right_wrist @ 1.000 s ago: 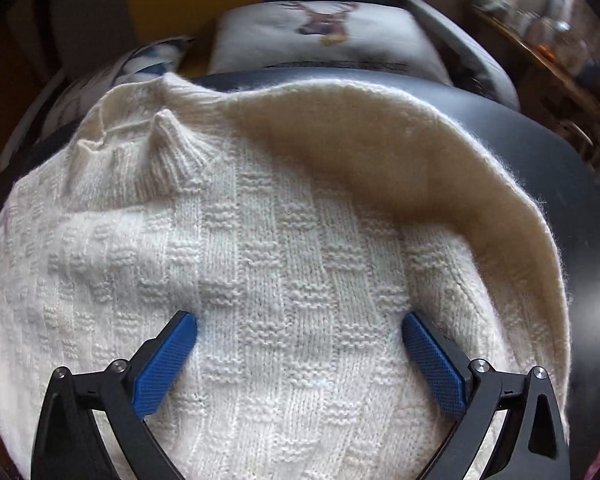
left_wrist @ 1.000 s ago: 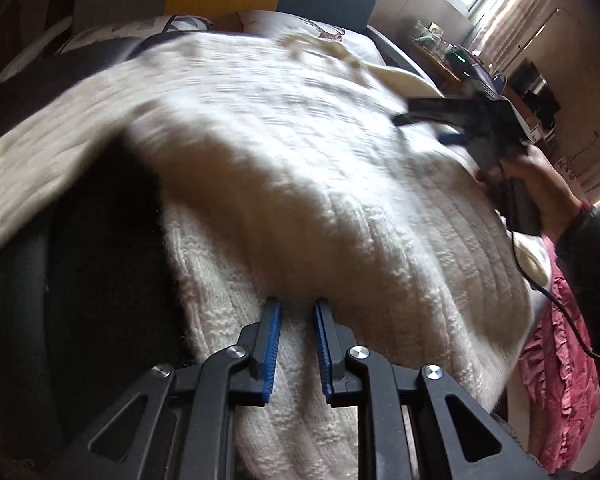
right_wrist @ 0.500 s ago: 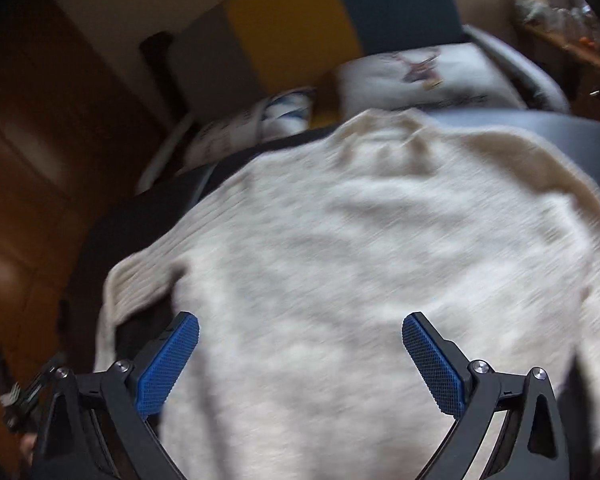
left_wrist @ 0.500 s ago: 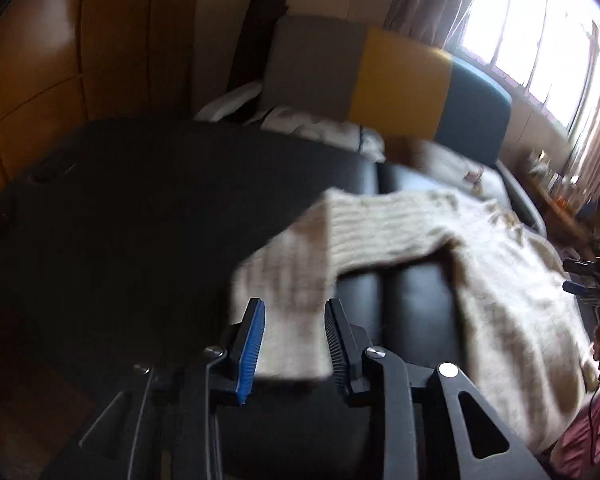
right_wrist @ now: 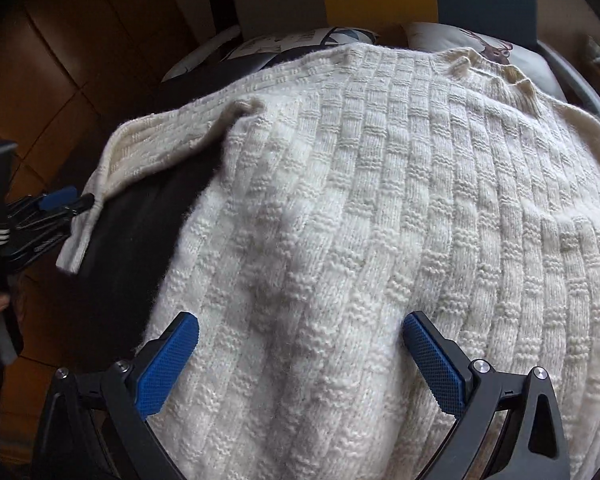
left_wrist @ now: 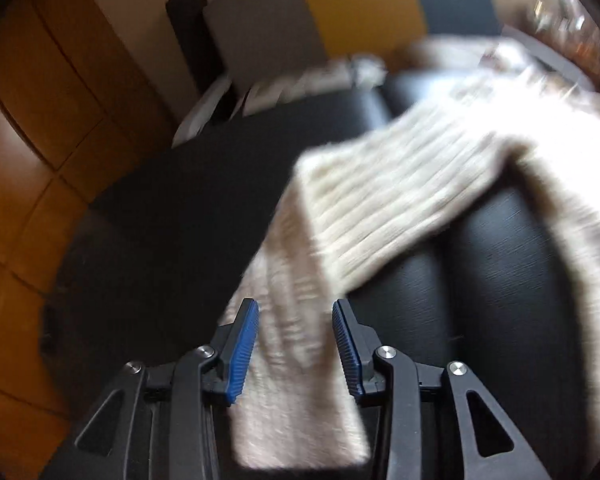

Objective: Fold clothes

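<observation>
Knitwear first: a cream sweater (right_wrist: 380, 208) lies spread, body flat, over a black padded surface (left_wrist: 180, 216), its collar at the far end toward the pillows (right_wrist: 292, 42). One sleeve (left_wrist: 380, 200) reaches out sideways from the body, and its cuff end drapes down toward the near edge of that surface.

The left gripper (left_wrist: 295, 344) sits with its jaws part open on either side of the cuff end, the cloth between the pads; whether they press it I cannot tell through the blur. The right gripper (right_wrist: 300, 364) hangs wide open above the body, holding nothing.

The step in hand looks like taking the sleeve to fold it across the body. To do it well, bite the cuff fully before lifting, carry it low and straight over the body, and let the right gripper pin the shoulder so the knit does not drag.

The right wrist view alone shows the collar, the body's weave and the left gripper at the cuff from outside. The left wrist view alone shows cloth between its own pads.
</observation>
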`<state>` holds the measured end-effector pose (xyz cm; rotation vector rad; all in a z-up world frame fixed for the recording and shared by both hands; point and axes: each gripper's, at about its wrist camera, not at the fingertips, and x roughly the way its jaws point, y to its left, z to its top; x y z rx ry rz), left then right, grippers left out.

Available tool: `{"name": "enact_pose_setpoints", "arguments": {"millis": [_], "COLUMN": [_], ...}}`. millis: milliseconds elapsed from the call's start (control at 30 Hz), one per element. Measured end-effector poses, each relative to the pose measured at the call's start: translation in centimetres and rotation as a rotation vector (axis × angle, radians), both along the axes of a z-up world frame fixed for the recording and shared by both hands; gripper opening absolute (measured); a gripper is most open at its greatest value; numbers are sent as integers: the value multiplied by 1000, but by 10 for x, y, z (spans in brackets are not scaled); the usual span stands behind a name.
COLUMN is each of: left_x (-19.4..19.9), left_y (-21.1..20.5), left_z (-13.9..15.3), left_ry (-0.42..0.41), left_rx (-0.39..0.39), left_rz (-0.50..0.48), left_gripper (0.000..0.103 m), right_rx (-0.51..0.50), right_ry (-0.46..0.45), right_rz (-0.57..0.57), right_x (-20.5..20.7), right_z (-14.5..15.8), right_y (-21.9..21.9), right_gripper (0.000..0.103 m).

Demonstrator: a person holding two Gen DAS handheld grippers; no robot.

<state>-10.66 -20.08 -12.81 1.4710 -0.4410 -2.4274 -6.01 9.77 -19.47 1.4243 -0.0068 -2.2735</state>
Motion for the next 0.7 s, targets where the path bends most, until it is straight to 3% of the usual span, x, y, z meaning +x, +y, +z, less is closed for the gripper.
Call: {"name": "enact_pose_setpoints", "arguments": {"millis": [33,100,133,233,267,367,433,500,533,567,633,700], "left_x": [-1,2,4,9,11,8,9,13,15,17,21,22], "left_y": [-7,-21,-37,-100,-118,-167,-165,-149,-130,-115,-79,-63], "left_z": [-3,0,6,28,35,56,76,93,98,100,87,68], "left_ry": [-10,-5,-4,44,72,159,168,166,163,159,119,69], "left_rx": [16,92,228,738,865,970,891,797,722,646,498,492], "left_rz": [17,43,70,151,164,217,135,20,-44,-86,-171,-201], "left_gripper": [36,17,3,0,0,0,0,11,23,25,27,32], "right_rx": [-8,-25,-27,-34,-34,-28,-14,0,10,21,55,82], "right_ry": [8,23,27,37,37,36,36,43,51,59,69,76], "right_rz": [1,2,3,4,2,-1,4,8,10,12,23,31], "right_x": [1,3,4,7,6,6,6,7,8,9,11,12], "right_z": [0,-1,-1,1,1,0,-1,-2,-2,-3,-4,-6], "right_y": [2,5,5,7,6,4,2,0,-2,-3,-7,-10], "right_gripper": [103,103,103,103,103,103,103,103,103,103,103,103]}}
